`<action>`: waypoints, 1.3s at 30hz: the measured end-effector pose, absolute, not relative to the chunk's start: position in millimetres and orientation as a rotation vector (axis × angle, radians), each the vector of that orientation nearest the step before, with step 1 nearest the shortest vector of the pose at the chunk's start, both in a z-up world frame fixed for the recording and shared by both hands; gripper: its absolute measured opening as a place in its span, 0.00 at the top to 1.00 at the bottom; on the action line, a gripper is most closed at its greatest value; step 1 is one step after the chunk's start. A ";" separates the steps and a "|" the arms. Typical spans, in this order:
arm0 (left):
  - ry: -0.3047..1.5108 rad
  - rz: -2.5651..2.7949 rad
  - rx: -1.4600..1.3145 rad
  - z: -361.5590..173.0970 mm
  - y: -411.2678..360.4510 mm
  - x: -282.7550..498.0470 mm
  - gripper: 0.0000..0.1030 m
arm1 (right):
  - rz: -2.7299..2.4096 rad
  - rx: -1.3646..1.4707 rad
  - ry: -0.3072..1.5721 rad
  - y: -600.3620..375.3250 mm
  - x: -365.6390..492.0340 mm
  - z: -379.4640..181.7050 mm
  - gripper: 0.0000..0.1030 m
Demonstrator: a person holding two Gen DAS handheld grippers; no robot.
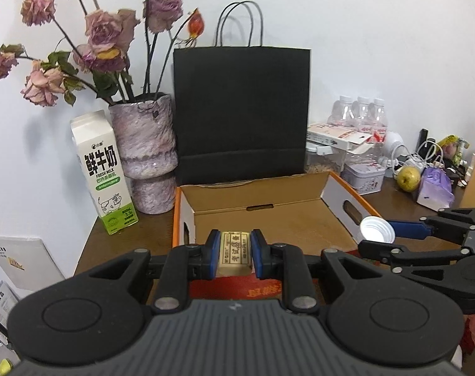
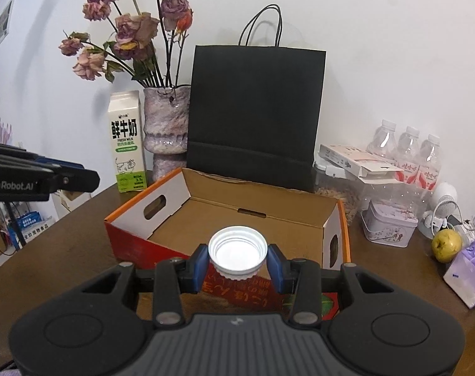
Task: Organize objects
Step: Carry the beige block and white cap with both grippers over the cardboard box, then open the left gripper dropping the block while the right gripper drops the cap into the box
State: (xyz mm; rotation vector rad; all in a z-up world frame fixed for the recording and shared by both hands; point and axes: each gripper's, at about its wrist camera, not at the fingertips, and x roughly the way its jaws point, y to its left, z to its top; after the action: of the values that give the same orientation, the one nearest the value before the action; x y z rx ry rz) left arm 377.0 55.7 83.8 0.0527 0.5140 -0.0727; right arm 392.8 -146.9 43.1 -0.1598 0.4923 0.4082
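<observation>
- One open cardboard box (image 2: 262,216) with orange rim sits on the brown table (image 2: 65,250).
- Left gripper (image 1: 234,252) clamps one small beige printed block (image 1: 234,250) above the box's near edge.
- Right gripper (image 2: 237,261) clamps one white ribbed plastic cap (image 2: 237,252), hollow side up, there too.

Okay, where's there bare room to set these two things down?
The open cardboard box floor looks bare. Bare table lies left of the box, in front of the milk carton. Right of the box it is crowded: tin, bottles, pear, cables.
</observation>
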 end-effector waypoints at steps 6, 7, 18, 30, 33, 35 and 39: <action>0.539 -0.058 0.057 79.0 67.5 405.1 0.79 | 0.400 -0.177 0.505 -139.3 412.1 44.5 0.62; 0.542 -0.058 0.058 77.9 69.0 410.3 0.79 | 0.399 -0.178 0.509 -138.0 416.2 44.5 0.62; 0.588 -0.082 0.061 61.4 75.1 456.4 0.79 | 0.378 -0.215 0.546 -127.1 454.0 36.1 0.62; 0.624 -0.090 0.070 36.2 65.0 489.6 0.79 | 0.356 -0.234 0.576 -123.6 485.2 15.6 0.62; 0.634 -0.092 0.066 30.6 63.3 496.0 0.79 | 0.350 -0.227 0.587 -125.7 490.9 10.4 0.62; 0.635 -0.095 0.064 27.5 62.3 499.4 0.79 | 0.347 -0.221 0.590 -127.4 492.9 7.6 0.62; 0.633 -0.098 0.064 24.0 60.9 504.0 0.67 | 0.341 -0.213 0.595 -129.3 496.9 4.4 0.62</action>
State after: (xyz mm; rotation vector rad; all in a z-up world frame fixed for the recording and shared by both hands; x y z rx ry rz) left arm 504.0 60.9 24.0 0.0643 0.6325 -0.0979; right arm 496.9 -129.3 4.4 -0.2128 0.5950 0.3415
